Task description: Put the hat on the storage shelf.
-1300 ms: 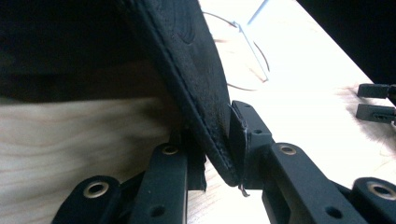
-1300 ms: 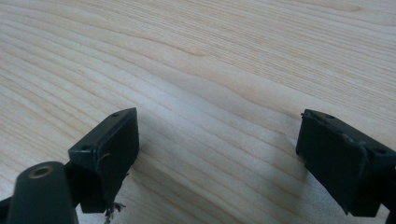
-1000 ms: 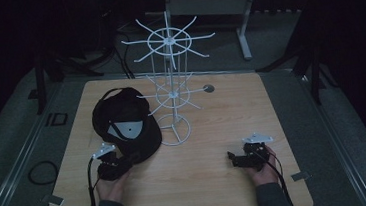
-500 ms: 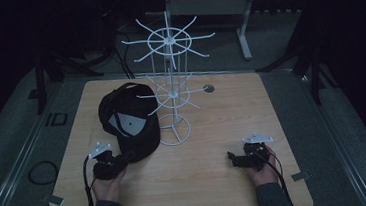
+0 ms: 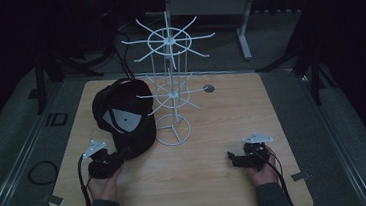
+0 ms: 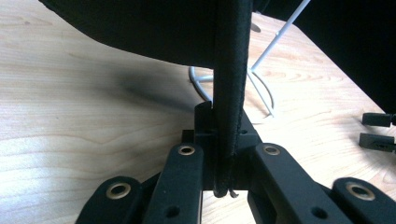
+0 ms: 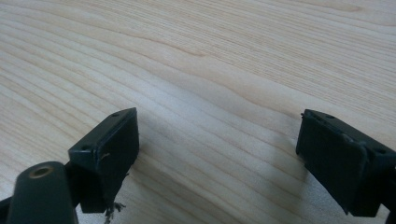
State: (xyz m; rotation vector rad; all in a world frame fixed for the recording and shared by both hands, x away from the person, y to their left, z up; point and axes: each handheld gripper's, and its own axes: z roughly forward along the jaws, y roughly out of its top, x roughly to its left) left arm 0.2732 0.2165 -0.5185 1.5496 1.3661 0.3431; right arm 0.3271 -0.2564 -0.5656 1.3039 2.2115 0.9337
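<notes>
A black cap [image 5: 133, 132] with a pale label inside leans beside the white wire rack [image 5: 171, 91] at the table's left middle. My left gripper [image 5: 118, 156] sits at the cap's near edge. In the left gripper view the brim [image 6: 231, 70] stands on edge between the pads of my left gripper [image 6: 223, 140], which is shut on it, and the cap's body hangs above the wood. My right gripper [image 5: 233, 160] rests low at the front right, pointing left. Its jaws stand wide apart over bare wood, so my right gripper [image 7: 219, 154] is open and holds nothing.
The rack's ring base [image 6: 261, 79] lies just beyond the cap, with hooked arms spreading above it. A small dark round spot [image 5: 209, 88] marks the wooden table [image 5: 232, 118] behind the rack. Dark floor and stand legs surround the table.
The cap has tipped up off the table and shifted slightly toward the rack, with the left gripper at its brim. The right gripper has stayed put.
</notes>
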